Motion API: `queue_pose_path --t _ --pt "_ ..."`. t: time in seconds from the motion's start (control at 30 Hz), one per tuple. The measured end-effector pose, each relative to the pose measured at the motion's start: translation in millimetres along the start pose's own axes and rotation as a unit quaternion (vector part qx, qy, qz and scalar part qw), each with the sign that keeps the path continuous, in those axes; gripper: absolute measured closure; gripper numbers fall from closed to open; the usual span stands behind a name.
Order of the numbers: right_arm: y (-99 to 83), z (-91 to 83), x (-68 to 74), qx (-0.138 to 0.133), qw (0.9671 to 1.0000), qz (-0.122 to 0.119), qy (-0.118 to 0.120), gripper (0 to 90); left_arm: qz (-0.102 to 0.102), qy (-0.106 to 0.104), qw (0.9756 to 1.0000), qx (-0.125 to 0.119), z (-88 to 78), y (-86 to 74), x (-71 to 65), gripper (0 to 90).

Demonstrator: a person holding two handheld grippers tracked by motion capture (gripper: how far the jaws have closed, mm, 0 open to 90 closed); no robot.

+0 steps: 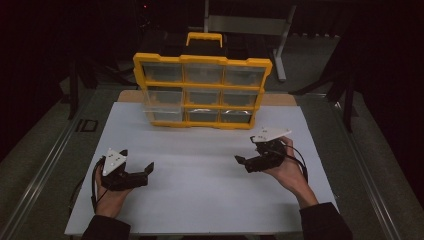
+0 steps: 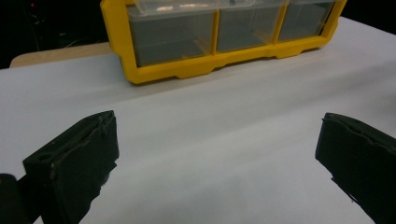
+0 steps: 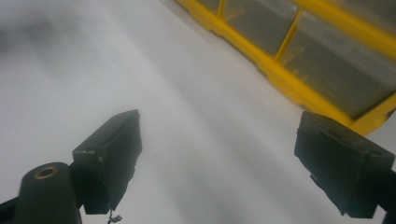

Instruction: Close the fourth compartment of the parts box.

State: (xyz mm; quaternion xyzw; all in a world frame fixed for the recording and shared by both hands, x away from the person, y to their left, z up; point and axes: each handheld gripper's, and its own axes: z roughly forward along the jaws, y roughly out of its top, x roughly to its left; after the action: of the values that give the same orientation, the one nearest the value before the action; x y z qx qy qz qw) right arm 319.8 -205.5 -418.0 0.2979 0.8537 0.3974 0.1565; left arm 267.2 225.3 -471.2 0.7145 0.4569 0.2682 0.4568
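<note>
Covering most of the tabletop, the white board (image 1: 200,195) is serving as a bare work surface, and everything else is best placed against the yellow organizer case (image 1: 202,90) standing upright at the board's far edge. That case is resting on its long side with its clear-lidded compartments (image 1: 202,74) facing the person and its carry handle (image 1: 204,38) pointing up, probably so the bins can be reached from the front. Well short of the case and toward its left end, the left gripper (image 1: 145,169) is lying low over the board with its jaws spread wide and nothing between them; its own camera is looking straight at the case's bottom row of bins (image 2: 170,37). Nearer the case's right corner, the right gripper (image 1: 241,161) is hovering, tilted, with jaws likewise parted and empty, seemingly readying an approach to the yellow frame (image 3: 299,91).
</note>
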Motion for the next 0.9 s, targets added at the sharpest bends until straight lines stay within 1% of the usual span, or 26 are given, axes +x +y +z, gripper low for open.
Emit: queue_pose_path --t 0.03,0.07,0.13,0.23,0.27,0.4,0.47,0.57,0.6,0.67,0.73,0.83,0.9 --pt "-6.7 -0.1 0.1 -0.004 1.0 0.005 0.002 14.0 0.0 0.004 1.0 0.002 0.4 0.9 0.3 0.2" --pt "-13.6 -0.3 0.2 -0.011 0.9999 0.009 0.001 14.0 -0.002 0.004 1.0 0.0 0.6 1.7 1.4 0.2" --pt "-27.4 -0.9 0.5 -0.018 0.9997 0.017 -0.007 12.9 -0.003 0.008 1.0 -0.002 0.8 3.4 3.1 0.3" --pt "-46.0 -4.3 -0.6 -0.033 0.9989 0.032 -0.011 12.5 -0.005 0.011 0.9999 -0.004 0.6 7.0 5.1 0.6" --pt "-50.9 -5.9 -0.6 -0.035 0.9987 0.033 -0.015 12.0 -0.006 0.012 0.9999 -0.007 1.0 8.2 5.2 0.7" --pt "-67.2 -9.9 2.4 -0.039 0.9988 0.026 -0.011 10.1 -0.002 0.012 0.9999 -0.011 2.8 14.8 5.1 0.7" --pt "-75.1 -11.4 4.7 -0.049 0.9982 0.028 -0.017 9.8 0.0 0.01 0.9998 -0.014 3.6 18.6 4.3 0.7" --pt "-86.3 -14.8 4.7 -0.067 0.9969 0.039 -0.018 9.8 0.009 0.006 0.9998 -0.015 5.9 24.9 3.0 0.8" --pt "-89.2 -16.0 4.5 -0.072 0.9964 0.041 -0.021 9.8 0.014 0.006 0.9998 -0.013 7.1 27.1 2.3 0.8" --pt "-93.0 -19.4 4.8 -0.077 0.996 0.039 -0.022 9.8 0.017 0.002 0.9997 -0.015 9.4 31.1 1.5 0.7" --pt "-96.6 -23.9 6.3 -0.091 0.9947 0.042 -0.022 9.8 0.021 -0.001 0.9996 -0.018 11.1 34.9 0.7 0.7" --pt "-102.6 -27.7 9.1 -0.101 0.9937 0.042 -0.026 9.8 0.029 0.003 0.9994 -0.02 14.4 39.9 -1.5 0.7" --pt "-106.4 -29.4 9.9 -0.104 0.9933 0.042 -0.028 9.8 0.028 0.005 0.9993 -0.022 16.8 43.0 -2.1 0.7"
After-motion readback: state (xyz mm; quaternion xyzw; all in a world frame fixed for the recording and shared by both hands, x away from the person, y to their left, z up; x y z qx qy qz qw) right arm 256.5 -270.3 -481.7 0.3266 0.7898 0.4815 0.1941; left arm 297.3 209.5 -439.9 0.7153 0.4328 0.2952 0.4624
